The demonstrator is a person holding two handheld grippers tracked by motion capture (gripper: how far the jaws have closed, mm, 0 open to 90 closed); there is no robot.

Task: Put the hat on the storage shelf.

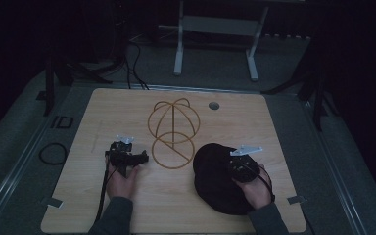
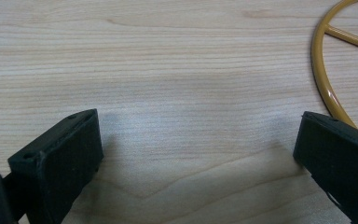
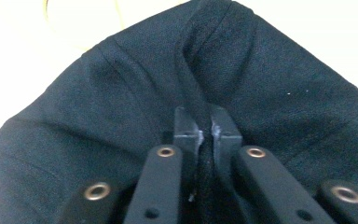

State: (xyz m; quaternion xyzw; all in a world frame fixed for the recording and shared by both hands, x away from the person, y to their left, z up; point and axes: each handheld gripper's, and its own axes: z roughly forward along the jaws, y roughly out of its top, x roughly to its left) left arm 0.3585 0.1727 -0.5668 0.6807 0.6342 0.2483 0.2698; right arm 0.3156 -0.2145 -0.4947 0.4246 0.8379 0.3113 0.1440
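- Right now the black cap [image 1: 214, 177] lies flat on the near right part of the table [image 1: 127, 205], just right of the wire stand [image 1: 173, 133], apart from it.
- Right gripper [image 3: 208, 122] is pinched on a fold of the cap's cloth; jaws nearly together, fabric bunched into a ridge between them.
- In the high view the right gripper [image 1: 240, 164] sits over the cap's right side, hand behind it.
- Step in hand, as I read it: grasp made, cap not yet lifted. Likely destination is the stand's dome.
- Next move calls for a clean lift, then carrying left and away, opening side down, over the wire dome. Thin pinch of cloth, so it could slip or hang lopsided.
- Left gripper [image 2: 196, 144] has jaws wide apart, nothing between them, bare wood below; stand's base ring [image 2: 324, 84] is at its right edge.
- Left gripper [image 1: 126, 156] rests just left of the stand; free to steady the base.
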